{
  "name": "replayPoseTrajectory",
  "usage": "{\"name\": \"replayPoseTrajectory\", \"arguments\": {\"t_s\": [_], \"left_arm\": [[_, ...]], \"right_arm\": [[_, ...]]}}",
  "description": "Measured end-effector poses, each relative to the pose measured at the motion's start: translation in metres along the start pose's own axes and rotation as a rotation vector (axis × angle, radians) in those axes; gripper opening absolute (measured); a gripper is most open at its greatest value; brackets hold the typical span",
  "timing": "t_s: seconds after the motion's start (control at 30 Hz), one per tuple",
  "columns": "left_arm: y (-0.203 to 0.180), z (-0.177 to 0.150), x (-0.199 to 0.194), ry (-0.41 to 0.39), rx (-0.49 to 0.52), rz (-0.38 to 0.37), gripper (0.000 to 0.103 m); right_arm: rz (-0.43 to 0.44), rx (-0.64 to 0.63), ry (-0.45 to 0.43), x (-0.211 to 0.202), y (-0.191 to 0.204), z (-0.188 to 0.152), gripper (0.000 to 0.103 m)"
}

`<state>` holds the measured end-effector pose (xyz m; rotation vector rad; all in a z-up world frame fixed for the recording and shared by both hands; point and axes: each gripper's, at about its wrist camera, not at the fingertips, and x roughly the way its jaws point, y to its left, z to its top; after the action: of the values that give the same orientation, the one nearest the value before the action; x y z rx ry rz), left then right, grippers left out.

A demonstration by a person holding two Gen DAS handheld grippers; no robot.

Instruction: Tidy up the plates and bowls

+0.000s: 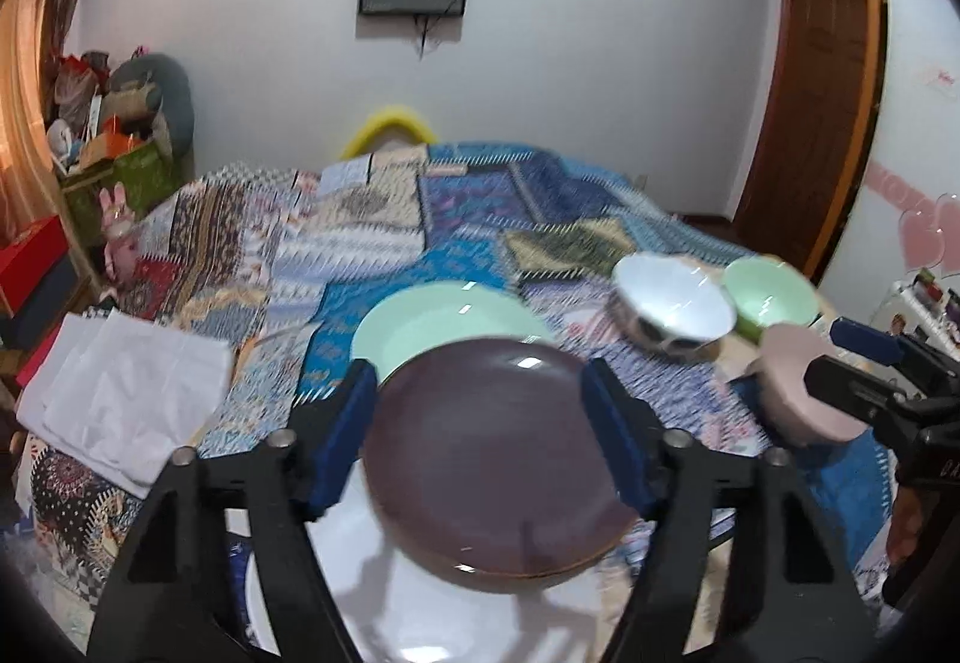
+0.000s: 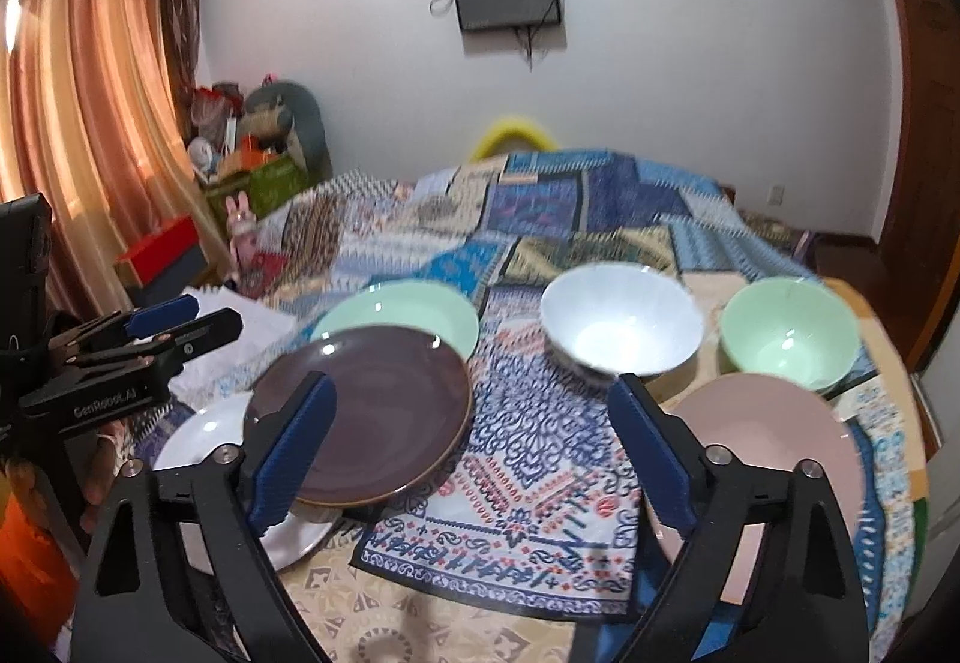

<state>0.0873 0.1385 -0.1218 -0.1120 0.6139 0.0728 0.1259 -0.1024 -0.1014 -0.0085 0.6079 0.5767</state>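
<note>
We hold both grippers over a table draped in patterned patchwork cloths (image 2: 528, 459), where the dishes are spread out. Our left gripper (image 1: 480, 423) hangs above the dark purple-brown plate (image 1: 498, 459), its blue pads standing on either side of the plate's width, partly apart and clamped on nothing; whether a pad brushes the rim we cannot tell through the blur. That plate lies on top of a white plate (image 1: 384, 603) at the near left of the table, and just behind it sits a mint green plate (image 1: 432, 321). Our right gripper (image 2: 474, 453) hovers with its jaws wide apart over bare cloth, empty, the purple plate behind its left finger and a pink plate (image 2: 774, 441) beside its right finger. Farther back on the right stand two bowls side by side: a white bowl with a dark patterned outside (image 2: 621, 321) and a mint green bowl (image 2: 789, 330). A folded white cloth (image 1: 126, 399) lies at the table's left edge.
</note>
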Motion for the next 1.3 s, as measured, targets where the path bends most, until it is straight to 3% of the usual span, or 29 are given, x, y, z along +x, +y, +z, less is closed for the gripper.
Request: {"name": "replayPoseTrajectory", "arguments": {"t_s": [0.2, 0.27, 0.4, 0.67, 1.03, 1.3], "left_arm": [[0.034, -0.008, 0.030, 0.076, -0.040, 0.007, 0.059], [0.042, -0.012, 0.041, 0.121, -0.043, -0.011, 0.050], [0.053, -0.018, 0.061, 0.181, -0.023, 0.028, 0.045], [0.073, -0.025, 0.098, 0.327, -0.064, -0.020, 0.029], [0.078, -0.023, 0.113, 0.406, -0.082, -0.073, 0.027], [0.080, -0.020, 0.123, 0.465, -0.099, -0.118, 0.027]], "right_arm": [[0.016, 0.012, 0.114, 0.037, 0.000, -0.008, 0.075], [0.020, 0.019, 0.160, 0.048, -0.001, -0.011, 0.071], [0.023, 0.044, 0.235, 0.067, -0.006, -0.016, 0.064], [0.034, 0.088, 0.356, 0.094, -0.012, -0.026, 0.044], [0.103, 0.118, 0.424, 0.114, -0.011, -0.025, 0.028], [0.134, 0.121, 0.442, 0.122, -0.005, -0.026, 0.028]]}}
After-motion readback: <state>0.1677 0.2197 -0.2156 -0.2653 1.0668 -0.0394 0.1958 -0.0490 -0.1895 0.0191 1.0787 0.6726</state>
